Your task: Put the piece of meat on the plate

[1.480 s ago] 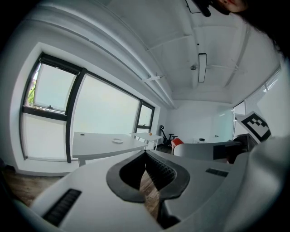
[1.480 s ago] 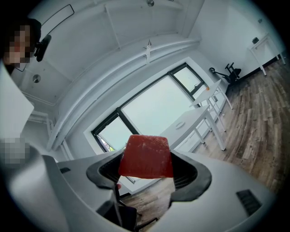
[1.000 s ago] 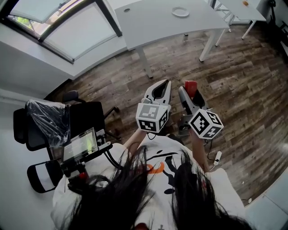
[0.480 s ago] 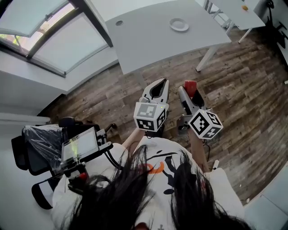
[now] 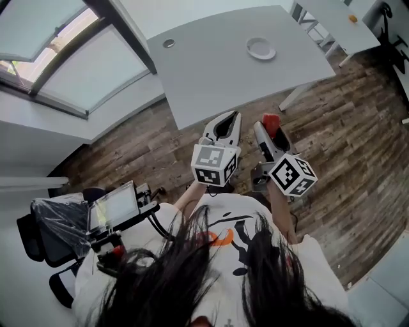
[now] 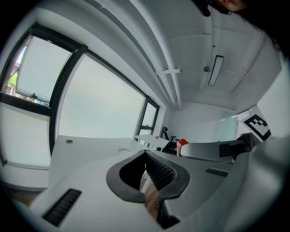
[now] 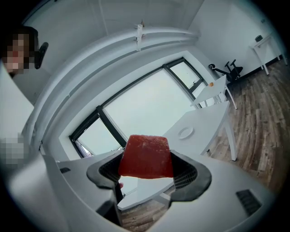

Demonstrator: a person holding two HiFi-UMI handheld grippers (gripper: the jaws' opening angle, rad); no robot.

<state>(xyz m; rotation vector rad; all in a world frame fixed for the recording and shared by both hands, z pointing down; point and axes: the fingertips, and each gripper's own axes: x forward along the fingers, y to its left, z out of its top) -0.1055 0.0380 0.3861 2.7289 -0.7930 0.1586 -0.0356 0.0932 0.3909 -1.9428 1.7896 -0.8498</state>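
The piece of meat (image 7: 146,156), a red block, is clamped between the pads of my right gripper (image 7: 147,168). In the head view it shows red at the tip of the right gripper (image 5: 271,123), held in the air over the wood floor. The white plate (image 5: 261,48) lies on the white table (image 5: 211,70) ahead, far from both grippers; the right gripper view shows the plate (image 7: 186,132) small beyond the meat. My left gripper (image 5: 225,122) is held beside the right one, shut with nothing in it. Its own view has the left gripper (image 6: 147,170) with pads together and the meat (image 6: 182,142) off to its right.
A plastic-covered office chair (image 5: 54,227) and a device with a screen (image 5: 115,205) are at the left beside me. A second white table (image 5: 342,22) with a small orange object (image 5: 353,18) stands at the far right. Large windows (image 5: 57,45) run along the left.
The table and plate have slid lower and nearer in the head view, and the chair has dropped toward the lower left. Both grippers keep their place, the right still shut on the meat.
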